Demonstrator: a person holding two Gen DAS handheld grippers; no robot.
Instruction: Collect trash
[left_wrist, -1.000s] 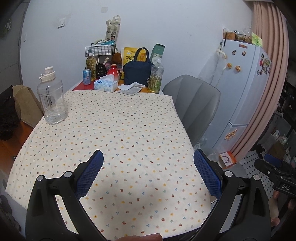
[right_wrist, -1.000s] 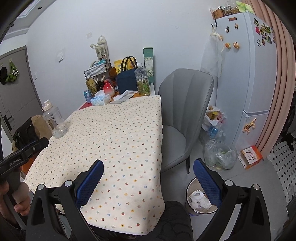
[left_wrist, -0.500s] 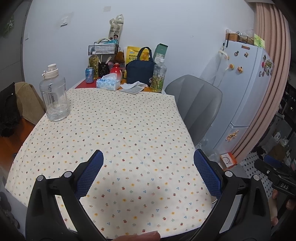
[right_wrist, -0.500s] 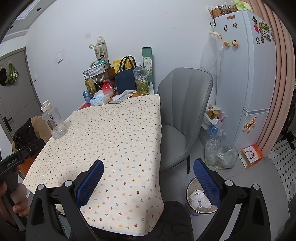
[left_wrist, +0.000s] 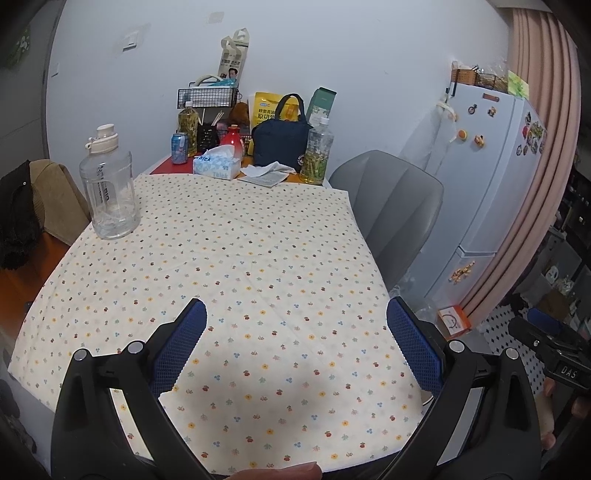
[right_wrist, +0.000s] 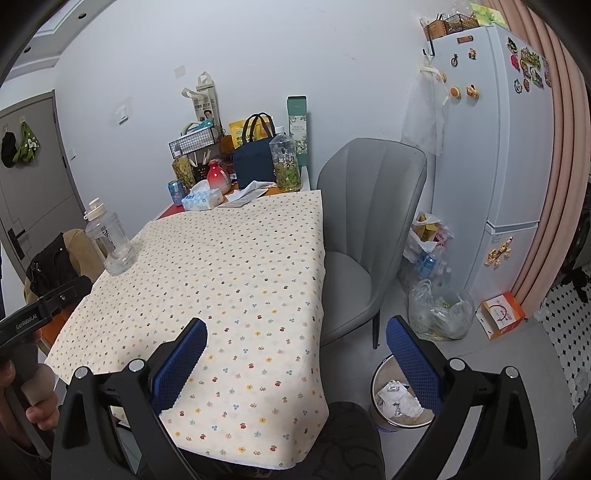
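Note:
The table (left_wrist: 258, 258) wears a flower-print cloth (right_wrist: 229, 266). At its far end a crumpled white tissue on a paper sheet (left_wrist: 266, 172) (right_wrist: 250, 189) lies beside a blue tissue box (left_wrist: 217, 167). In the right wrist view a small round bin (right_wrist: 373, 384) stands on the floor by the table's near right corner, with crumpled paper (right_wrist: 400, 400) inside. My left gripper (left_wrist: 295, 314) hovers open over the near part of the cloth, holding nothing. My right gripper (right_wrist: 295, 332) is open and empty above the table's near right edge.
A large clear water jug (left_wrist: 110, 188) stands at the left edge. Bottles, a can, a navy bag (left_wrist: 280, 144) and a wire rack crowd the far end. A grey chair (right_wrist: 362, 236), plastic bags (right_wrist: 439, 314), an orange box (right_wrist: 502, 314) and a fridge (right_wrist: 491, 147) are to the right.
Both views have drifted only slightly. The grippers stay open and empty, and nothing on the table has moved.

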